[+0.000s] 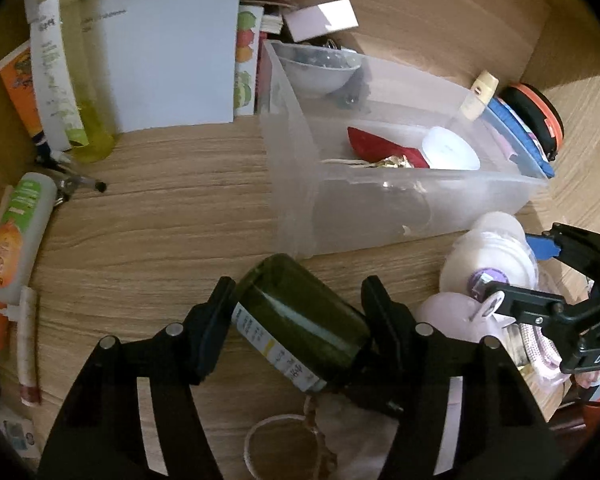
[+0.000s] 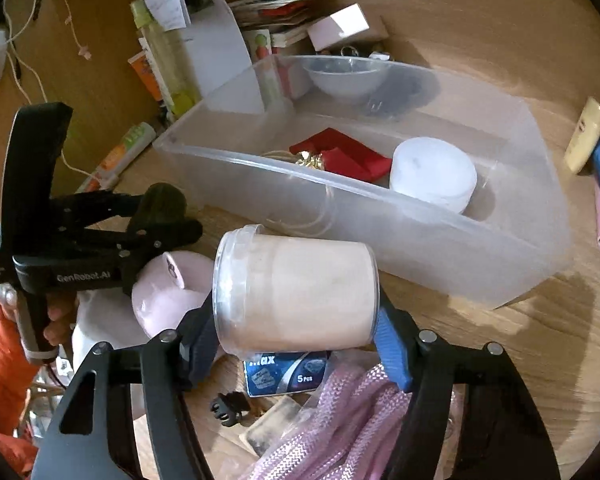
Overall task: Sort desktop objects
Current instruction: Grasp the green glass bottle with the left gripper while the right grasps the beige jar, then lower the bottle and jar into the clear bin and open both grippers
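A dark green bottle with a white label lies on its side on the wooden desk, and my left gripper is shut on it, one finger against each side. A clear jar with peach-coloured contents lies sideways in my right gripper, pressed between the black pad and the blue pad. Both sit just in front of a clear plastic bin, which holds a red cloth, a white round box and a bowl. In the left wrist view the jar shows at the right.
Pink rope, a blue pack and a pale pink lump lie under my right gripper. Tubes, a yellow-green bottle and white paper crowd the left. Books and a small box stand behind the bin.
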{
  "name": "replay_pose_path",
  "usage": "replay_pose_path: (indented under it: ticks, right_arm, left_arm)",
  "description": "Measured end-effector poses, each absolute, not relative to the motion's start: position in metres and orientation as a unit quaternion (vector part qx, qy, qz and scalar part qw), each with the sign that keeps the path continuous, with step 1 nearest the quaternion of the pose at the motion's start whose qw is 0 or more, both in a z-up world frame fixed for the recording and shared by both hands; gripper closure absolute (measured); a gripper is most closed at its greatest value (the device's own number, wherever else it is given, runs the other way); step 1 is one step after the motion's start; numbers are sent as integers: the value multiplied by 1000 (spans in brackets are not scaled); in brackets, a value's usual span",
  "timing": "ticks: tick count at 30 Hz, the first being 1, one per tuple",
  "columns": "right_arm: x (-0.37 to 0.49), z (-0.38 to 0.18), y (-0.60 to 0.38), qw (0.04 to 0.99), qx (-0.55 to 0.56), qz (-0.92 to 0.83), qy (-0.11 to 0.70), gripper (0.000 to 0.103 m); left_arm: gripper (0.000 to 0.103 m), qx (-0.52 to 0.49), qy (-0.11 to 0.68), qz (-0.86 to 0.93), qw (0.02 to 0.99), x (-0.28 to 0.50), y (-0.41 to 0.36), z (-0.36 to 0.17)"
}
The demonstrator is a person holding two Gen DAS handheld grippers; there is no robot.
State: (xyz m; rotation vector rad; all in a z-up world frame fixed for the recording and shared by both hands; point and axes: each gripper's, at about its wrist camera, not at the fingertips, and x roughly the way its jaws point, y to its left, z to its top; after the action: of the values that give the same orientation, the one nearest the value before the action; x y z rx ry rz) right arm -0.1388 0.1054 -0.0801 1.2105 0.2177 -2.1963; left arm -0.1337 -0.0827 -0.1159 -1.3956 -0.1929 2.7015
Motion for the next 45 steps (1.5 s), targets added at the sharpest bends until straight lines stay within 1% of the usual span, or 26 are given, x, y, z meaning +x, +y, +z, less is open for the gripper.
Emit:
replay_pose_path:
  ticks: [8, 16, 23, 30, 38, 42, 45]
  right_arm:
    - [-135, -73, 119, 296, 450, -840, 62, 39]
    - [-121, -33, 142, 290, 402, -868, 41, 39]
    - [-112, -3, 157, 284, 368, -885, 35, 39]
    - [-122, 16, 173, 277, 345, -896, 16, 40]
    - [-145, 17, 170, 288, 349, -892, 9, 41]
    - [-158, 19, 164, 264, 331, -906, 21, 41]
    - [-175, 15, 160, 251, 334, -909, 13, 41]
  left_arm:
    - [39, -398, -47, 916, 16, -113, -89, -86]
    - [39, -337, -8, 941, -32, -93, -84, -50]
    - [39, -293, -2, 956, -30, -86, -73, -19]
    - [39, -268, -14, 963, -11, -103, -64, 5]
    - [39, -278, -7, 960, 5, -140, -50, 3]
    - [39, -283, -8, 959, 11, -158, -47, 0]
    - [39, -292, -6, 956, 10, -172, -46, -5]
